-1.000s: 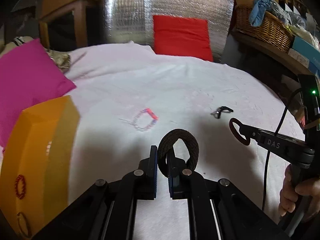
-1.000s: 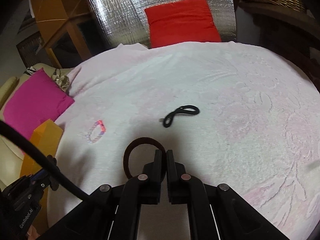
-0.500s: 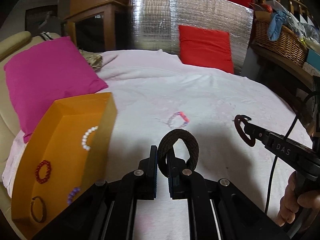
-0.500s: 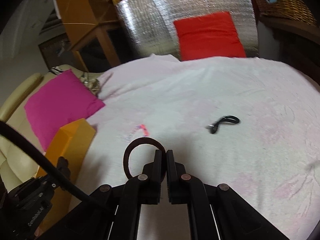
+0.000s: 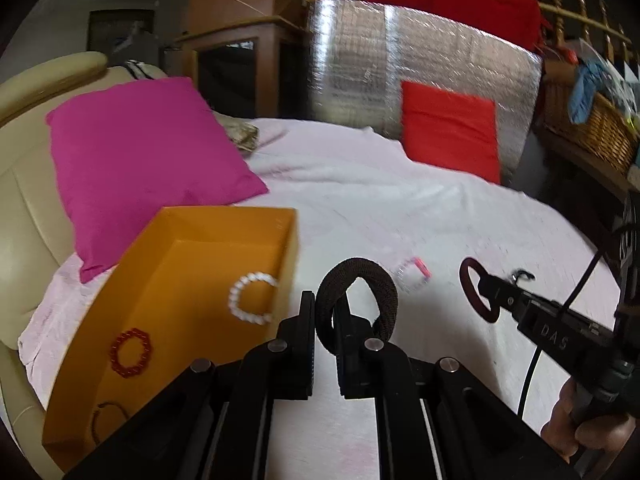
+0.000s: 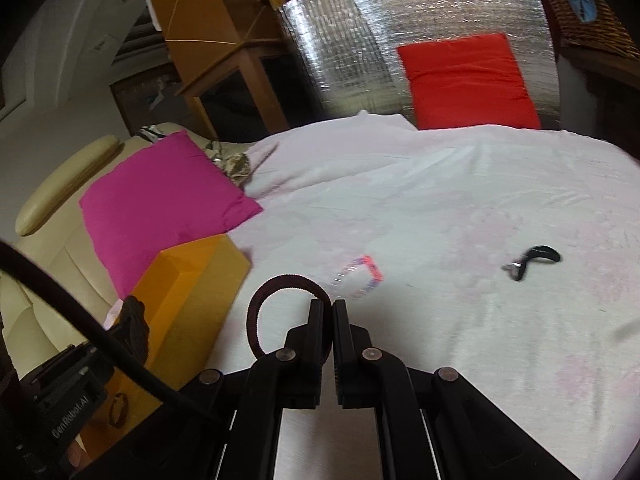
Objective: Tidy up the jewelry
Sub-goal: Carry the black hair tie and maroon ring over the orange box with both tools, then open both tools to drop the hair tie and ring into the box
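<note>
While the far left edge holds a cream sofa (image 5: 24,200) with a magenta cushion (image 5: 140,160) leaning on it, we find the orange box (image 5: 180,280) just right of that cushion, sitting on the pale pink bedspread (image 5: 400,208). Inside the box we see a white bead bracelet (image 5: 252,298) toward its far end, a red bead bracelet (image 5: 131,353) nearer us, and a thin dark ring (image 5: 108,420) at the near end, too blurred for us to name with certainty.

Moving right, our left gripper (image 5: 324,320) hangs just beside the box's right wall, jaws pressed together on a thick brown fabric hair tie (image 5: 356,292) that stands up in a loop above the fingertips. Beyond it, flat on the bedspread, lies a pink and white bracelet (image 5: 412,276), smeared by motion.

Further right, our right gripper (image 6: 332,320) is also clamped, pinching a thin dark maroon hair band (image 6: 276,300) whose loop leans out to the left of the fingers. Seen from the left wrist, that band hangs clear above the bedspread. Well to the right, a small black cord (image 6: 532,260) rests alone on the bedspread. At the back, a red cushion (image 6: 468,80) stands against a silver quilted panel (image 6: 360,40), and a wicker basket (image 5: 592,128) sits at the far right.
</note>
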A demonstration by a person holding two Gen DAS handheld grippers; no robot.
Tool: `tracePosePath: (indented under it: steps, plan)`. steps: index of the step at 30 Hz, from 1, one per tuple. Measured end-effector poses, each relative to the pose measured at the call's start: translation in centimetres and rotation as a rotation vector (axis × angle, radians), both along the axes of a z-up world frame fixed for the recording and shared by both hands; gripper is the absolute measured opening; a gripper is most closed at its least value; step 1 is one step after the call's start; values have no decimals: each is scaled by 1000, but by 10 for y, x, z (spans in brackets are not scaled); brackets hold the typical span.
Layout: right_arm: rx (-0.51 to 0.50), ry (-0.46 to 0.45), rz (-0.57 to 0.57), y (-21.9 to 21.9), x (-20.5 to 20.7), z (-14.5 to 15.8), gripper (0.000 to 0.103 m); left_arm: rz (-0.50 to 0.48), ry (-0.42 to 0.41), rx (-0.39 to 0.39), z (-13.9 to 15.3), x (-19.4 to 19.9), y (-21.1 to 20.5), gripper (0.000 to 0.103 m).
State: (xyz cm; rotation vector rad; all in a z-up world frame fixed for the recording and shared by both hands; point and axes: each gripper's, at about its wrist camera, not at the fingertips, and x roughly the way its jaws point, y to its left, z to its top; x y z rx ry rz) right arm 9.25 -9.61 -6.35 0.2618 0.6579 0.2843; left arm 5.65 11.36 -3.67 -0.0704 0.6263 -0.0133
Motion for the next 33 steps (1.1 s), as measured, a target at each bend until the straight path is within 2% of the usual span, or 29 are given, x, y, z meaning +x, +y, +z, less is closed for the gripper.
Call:
tracePosePath:
  steps: [4,9,14,17,23,28,30,31,33]
  plan:
    - [11,-28,53,23,3,3,5,56,-28,-14,5,-2,23,9]
    - [7,-50,150,62,2,4,5,200,-62,-33,10,-7,70,9]
    - [-2,-60,257,103,-6,1,5,330,13,-51,-4,-2,124,9]
    - [-10,-56,314,129,-10,-4,5,365,56,-58,-15,2,146,9]
    - [-35,-53,375,167,-10,-14,5,314,106,-58,-30,11,162,9]
    - [-65,-48,386,187,0,-19,5,227,123,-57,-36,44,164,9]
    - [-55,-35,403,191,6,-21,7,226,128,-74,-37,51,165,10]
    - [-48,-33,404,192,7,-21,7,229,127,-89,-36,51,167,14]
    - [-32,-22,401,191,12,-23,11,226,112,-111,-34,48,169,33]
